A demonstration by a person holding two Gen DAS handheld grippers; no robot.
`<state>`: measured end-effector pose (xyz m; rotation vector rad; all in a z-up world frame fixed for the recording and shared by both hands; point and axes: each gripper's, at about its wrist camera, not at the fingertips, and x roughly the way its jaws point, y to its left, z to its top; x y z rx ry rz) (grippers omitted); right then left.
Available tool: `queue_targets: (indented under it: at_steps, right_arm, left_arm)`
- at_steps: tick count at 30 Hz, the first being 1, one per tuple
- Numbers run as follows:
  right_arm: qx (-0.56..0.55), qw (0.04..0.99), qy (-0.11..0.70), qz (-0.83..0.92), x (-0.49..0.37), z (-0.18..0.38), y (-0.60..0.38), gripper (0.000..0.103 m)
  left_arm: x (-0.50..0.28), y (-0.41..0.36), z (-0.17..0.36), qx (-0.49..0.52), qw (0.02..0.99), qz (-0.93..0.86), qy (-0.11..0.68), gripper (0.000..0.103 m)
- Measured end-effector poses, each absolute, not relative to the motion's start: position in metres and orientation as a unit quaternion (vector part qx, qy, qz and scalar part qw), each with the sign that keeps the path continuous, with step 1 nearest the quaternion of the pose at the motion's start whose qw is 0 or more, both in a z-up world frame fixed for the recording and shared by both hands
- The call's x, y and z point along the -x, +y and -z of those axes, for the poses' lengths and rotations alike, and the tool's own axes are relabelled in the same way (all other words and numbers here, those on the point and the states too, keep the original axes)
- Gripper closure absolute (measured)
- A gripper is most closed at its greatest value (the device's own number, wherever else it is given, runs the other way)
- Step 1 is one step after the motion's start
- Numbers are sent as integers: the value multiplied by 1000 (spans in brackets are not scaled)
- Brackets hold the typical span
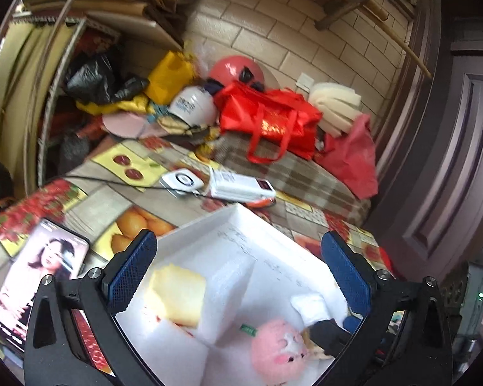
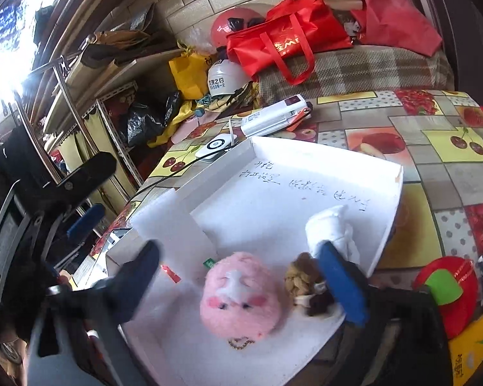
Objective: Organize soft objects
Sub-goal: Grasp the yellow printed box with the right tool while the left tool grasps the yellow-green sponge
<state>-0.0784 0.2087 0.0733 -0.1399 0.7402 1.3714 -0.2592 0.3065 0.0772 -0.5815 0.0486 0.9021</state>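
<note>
Fruit-print tablecloth (image 2: 434, 173) spreads under a brick-pattern wall (image 1: 306, 48). White tray (image 2: 383, 225) carries handwriting, unreadable. Pink plush (image 2: 238, 296) lies inside it, brown doll (image 2: 301, 276) touching alongside. Left gripper (image 1: 238, 270) gapes wide, empty; right gripper (image 2: 241, 276) likewise spread, straddling the plush.

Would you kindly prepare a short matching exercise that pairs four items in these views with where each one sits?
Items:
1. round pink plush toy
2. yellow sponge block
3. smartphone with a lit screen
4. shiny red tote bag

Places:
A. on the plaid blanket by the brick wall
B. lying on the fruit-print tablecloth, outside the tray
C. in the white foam tray's left compartment
D. in the tray's larger compartment, between the right claw's fingers

Pairs: 1-D, 2-C, 3-B, 4-A
</note>
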Motion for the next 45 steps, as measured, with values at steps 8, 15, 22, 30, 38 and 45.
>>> queue_targets:
  at_steps: [8,15,22,30,38,45]
  right_arm:
    - [37,725,314,-612,76,-84,187,0]
    - [1,744,280,-606,66,-102,152,0]
    - [-40,774,259,-577,37,-116,109,0]
    - [-97,808,236,-531,-16,-116,31,0]
    - [0,851,280,-444,-57,-93,2,0]
    - [-23,765,387,-514,-51,-64,9,4]
  left_arm:
    - [262,307,-76,287,853,-437,14,0]
    - [253,299,-80,265,870,-417,18,0]
    - [238,284,-85,232,895,-379,30,0]
    - [200,244,-92,174,937,-294,68,0]
    - [133,178,-79,120,960,-156,201,1]
    - [113,151,-64,75,948,-143,274,9]
